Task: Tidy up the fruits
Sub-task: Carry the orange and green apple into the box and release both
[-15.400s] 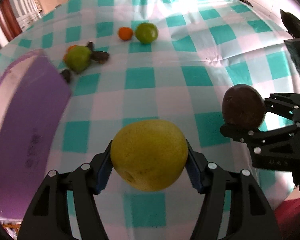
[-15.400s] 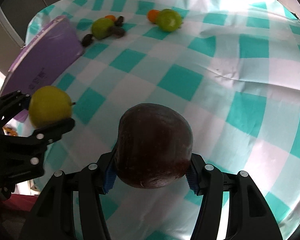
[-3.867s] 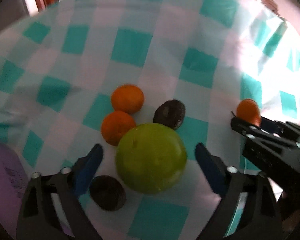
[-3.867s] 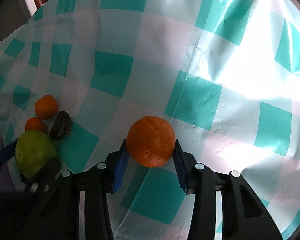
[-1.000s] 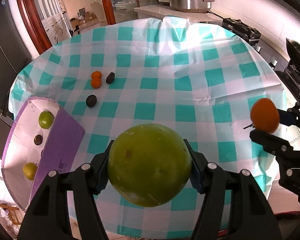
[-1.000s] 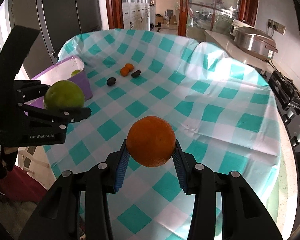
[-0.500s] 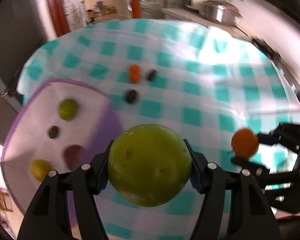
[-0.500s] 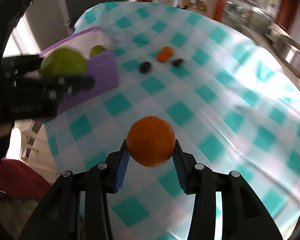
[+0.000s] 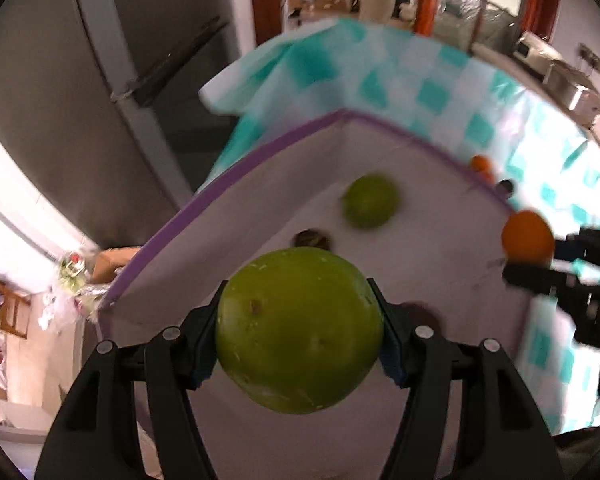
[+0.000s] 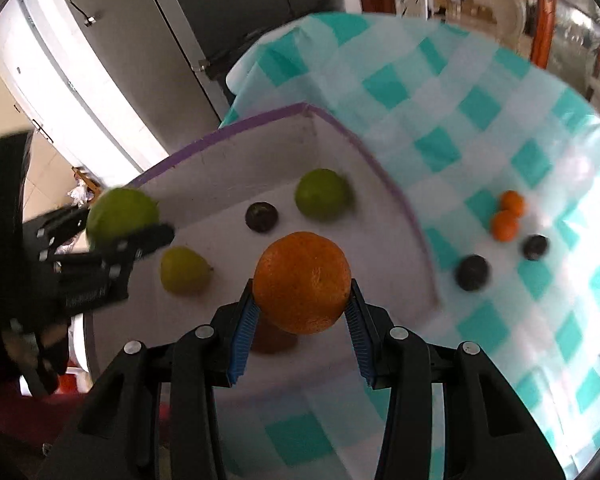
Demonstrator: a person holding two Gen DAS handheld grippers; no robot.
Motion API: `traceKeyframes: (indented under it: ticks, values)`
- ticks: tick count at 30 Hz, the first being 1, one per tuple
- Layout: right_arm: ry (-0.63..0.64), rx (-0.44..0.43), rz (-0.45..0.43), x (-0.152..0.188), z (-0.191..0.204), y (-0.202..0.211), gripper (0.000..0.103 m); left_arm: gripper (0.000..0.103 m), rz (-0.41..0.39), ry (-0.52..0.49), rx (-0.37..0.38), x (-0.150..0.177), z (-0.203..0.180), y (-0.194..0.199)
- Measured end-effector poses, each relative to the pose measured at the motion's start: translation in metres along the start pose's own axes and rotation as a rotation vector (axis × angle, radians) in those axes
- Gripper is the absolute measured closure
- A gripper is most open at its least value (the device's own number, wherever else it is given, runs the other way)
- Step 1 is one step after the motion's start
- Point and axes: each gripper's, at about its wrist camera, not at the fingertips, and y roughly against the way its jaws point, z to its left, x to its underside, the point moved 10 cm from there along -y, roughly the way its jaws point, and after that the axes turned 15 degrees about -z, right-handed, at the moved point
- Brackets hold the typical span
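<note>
Carrying a large green fruit (image 9: 299,330), the left gripper (image 9: 300,344) is seen in the left wrist view clenched on it from both sides, poised above the white floor of the purple-rimmed box (image 9: 204,204). Farther in, a smaller green fruit (image 9: 370,201) lies blurred, and a dark fruit (image 9: 312,239) is half hidden behind the held one; a reddish shape near the right finger cannot be identified. For a good release, a bare patch of floor should be chosen and the fruit lowered close before the jaws are parted, so that it does not roll into its neighbours. At the right edge the orange (image 9: 527,236) is visible, though the tool holding it is smeared by motion. In the right wrist view, the right gripper (image 10: 302,304) is shut on the orange (image 10: 302,282) over the near part of the box (image 10: 404,200); inside lie a green fruit (image 10: 322,194), a yellow-green fruit (image 10: 185,270) and a dark fruit (image 10: 261,217). On the checked cloth (image 10: 440,92) to the right, two small oranges (image 10: 507,218) and two dark fruits (image 10: 473,272) are left to be gathered. A reddish fruit beneath the orange is mostly concealed.
</note>
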Motion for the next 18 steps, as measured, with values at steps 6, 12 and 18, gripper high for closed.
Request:
traceKeyframes:
  ticks: [6, 12, 18]
  values:
    - [0.099, 0.064, 0.141, 0.010, 0.013, -0.055, 0.060, 0.039, 0.077, -0.044, 0.048, 0.015, 0.004, -0.026]
    - [0.086, 0.153, 0.276, 0.023, -0.002, -0.098, 0.060, 0.038, 0.123, -0.248, 0.163, 0.029, -0.043, -0.036]
    - [0.152, 0.188, 0.348, 0.034, 0.000, -0.112, 0.059, 0.038, 0.240, -0.276, 0.199, 0.052, -0.052, -0.050]
